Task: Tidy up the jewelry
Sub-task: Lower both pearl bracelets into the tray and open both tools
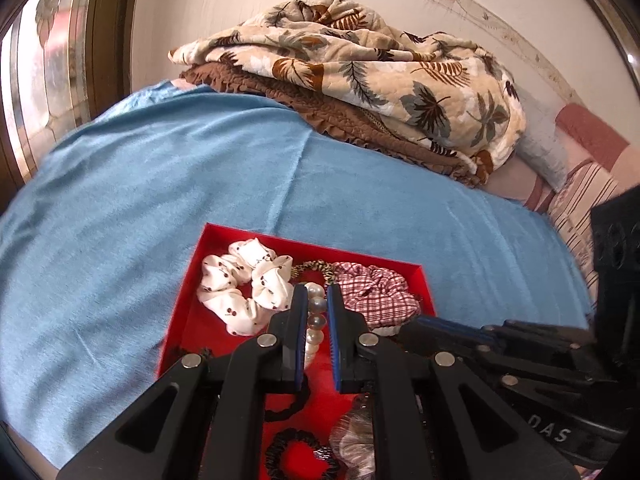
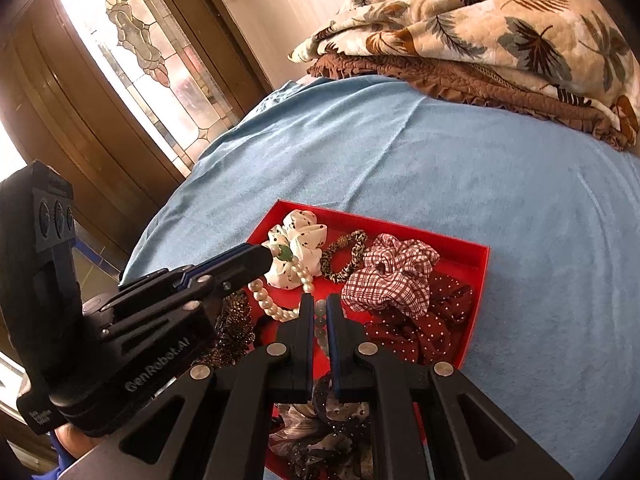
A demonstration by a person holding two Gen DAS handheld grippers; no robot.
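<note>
Left wrist view: left gripper (image 1: pixel 317 300) over the red tray (image 1: pixel 188 292), jaws narrow with the pearl strand (image 1: pixel 314 320) running between them; whether they clamp it, cannot tell. White cherry scrunchie (image 1: pixel 244 288) toward the tray's far-left corner, red check scrunchie (image 1: pixel 376 292) at the far right. Tray sits on the blue bedspread (image 1: pixel 120 208).

Right wrist view: right gripper (image 2: pixel 320 304) narrow, pale beads (image 2: pixel 320 320) in the gap, grip unclear. Left gripper (image 2: pixel 267 254) tips closed on the pearl strand (image 2: pixel 268 304) beside the white scrunchie.
</note>
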